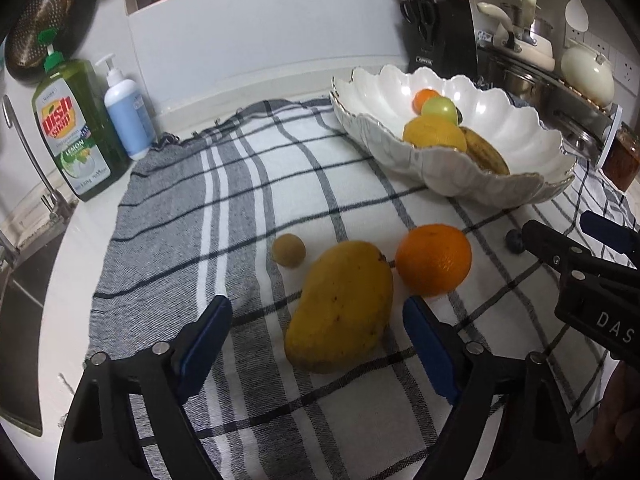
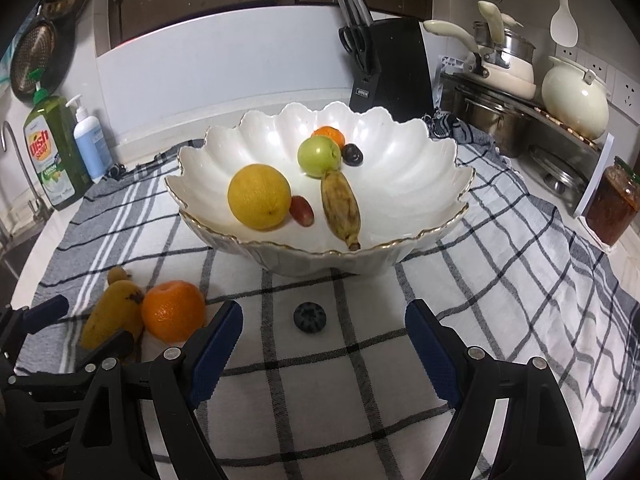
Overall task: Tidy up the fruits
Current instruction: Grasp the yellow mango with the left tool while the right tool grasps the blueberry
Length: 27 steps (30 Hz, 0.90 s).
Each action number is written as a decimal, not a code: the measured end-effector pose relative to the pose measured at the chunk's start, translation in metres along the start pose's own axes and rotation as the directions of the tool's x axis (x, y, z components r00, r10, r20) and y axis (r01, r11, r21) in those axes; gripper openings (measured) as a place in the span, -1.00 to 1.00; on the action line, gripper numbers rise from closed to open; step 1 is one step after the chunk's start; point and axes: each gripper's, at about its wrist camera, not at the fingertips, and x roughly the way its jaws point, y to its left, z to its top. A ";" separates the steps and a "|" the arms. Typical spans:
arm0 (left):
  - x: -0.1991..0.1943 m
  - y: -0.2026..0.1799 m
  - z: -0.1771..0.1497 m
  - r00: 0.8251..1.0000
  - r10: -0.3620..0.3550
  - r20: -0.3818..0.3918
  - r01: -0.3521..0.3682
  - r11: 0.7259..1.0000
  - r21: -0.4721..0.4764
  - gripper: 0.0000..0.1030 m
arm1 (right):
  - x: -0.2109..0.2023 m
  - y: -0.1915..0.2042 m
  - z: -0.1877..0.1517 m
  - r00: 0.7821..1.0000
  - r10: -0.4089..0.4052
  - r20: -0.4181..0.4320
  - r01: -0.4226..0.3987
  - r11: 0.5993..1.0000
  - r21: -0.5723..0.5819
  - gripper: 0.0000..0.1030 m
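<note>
On the checked cloth (image 1: 240, 200) lie a yellow mango (image 1: 340, 304), an orange (image 1: 434, 258), a small brown round fruit (image 1: 289, 250) and a blueberry (image 2: 310, 317). My left gripper (image 1: 320, 340) stands open astride the mango's near end, its blue pads clear of the skin. My right gripper (image 2: 324, 344) is open just short of the blueberry, nothing between its fingers. The white scalloped bowl (image 2: 320, 264) behind holds a yellow citrus (image 2: 259, 196), a green apple (image 2: 319, 157), a small banana (image 2: 341, 208), a tangerine, a red grape and a dark plum.
Dish soap (image 1: 72, 128) and a pump bottle (image 1: 128, 116) stand at the back left beside the sink (image 1: 24, 280). A knife block (image 2: 390, 68), stacked pots (image 2: 500, 64) and a jar (image 2: 612, 208) line the back right. The orange touches the mango's far end.
</note>
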 end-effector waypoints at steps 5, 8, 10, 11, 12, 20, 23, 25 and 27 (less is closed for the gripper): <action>0.010 0.000 -0.003 1.000 -0.015 -0.020 0.015 1.000 -0.003 0.58 | 0.006 0.000 -0.003 1.000 -0.014 -0.010 0.014 1.000 -0.009 0.63; 0.013 -0.001 -0.002 0.999 -0.026 -0.022 0.026 1.000 -0.007 0.52 | 0.010 -0.001 -0.003 1.000 -0.020 -0.013 0.020 1.000 -0.009 0.63; 0.015 -0.002 0.000 0.999 -0.039 -0.022 0.038 0.999 -0.015 0.45 | 0.014 -0.003 -0.004 1.000 -0.014 -0.018 0.014 1.000 -0.004 0.63; 0.016 -0.002 0.001 0.999 -0.041 -0.021 0.041 0.999 -0.017 0.42 | 0.017 -0.003 -0.003 1.000 -0.009 -0.022 0.009 1.000 0.000 0.62; 0.017 -0.002 0.001 0.999 -0.043 -0.021 0.043 0.999 -0.020 0.39 | 0.019 -0.004 -0.003 1.000 -0.006 -0.024 0.006 1.000 0.002 0.59; 0.022 -0.004 0.001 0.998 -0.061 -0.030 0.060 0.998 -0.025 0.12 | 0.034 -0.005 -0.004 0.999 0.006 -0.054 -0.006 1.000 0.008 0.14; 0.022 -0.003 0.001 0.997 -0.065 -0.031 0.064 0.997 -0.030 0.12 | 0.036 -0.004 -0.004 0.997 0.015 -0.070 -0.015 1.000 0.007 -0.03; 0.022 -0.003 0.002 0.997 -0.067 -0.031 0.066 0.997 -0.031 0.11 | 0.039 -0.001 -0.004 0.996 0.022 -0.083 -0.023 1.000 -0.003 -0.07; 0.022 -0.003 0.002 0.997 -0.067 -0.034 0.066 0.997 -0.031 0.10 | 0.042 -0.001 -0.004 0.994 0.036 -0.101 -0.036 0.999 -0.001 -0.20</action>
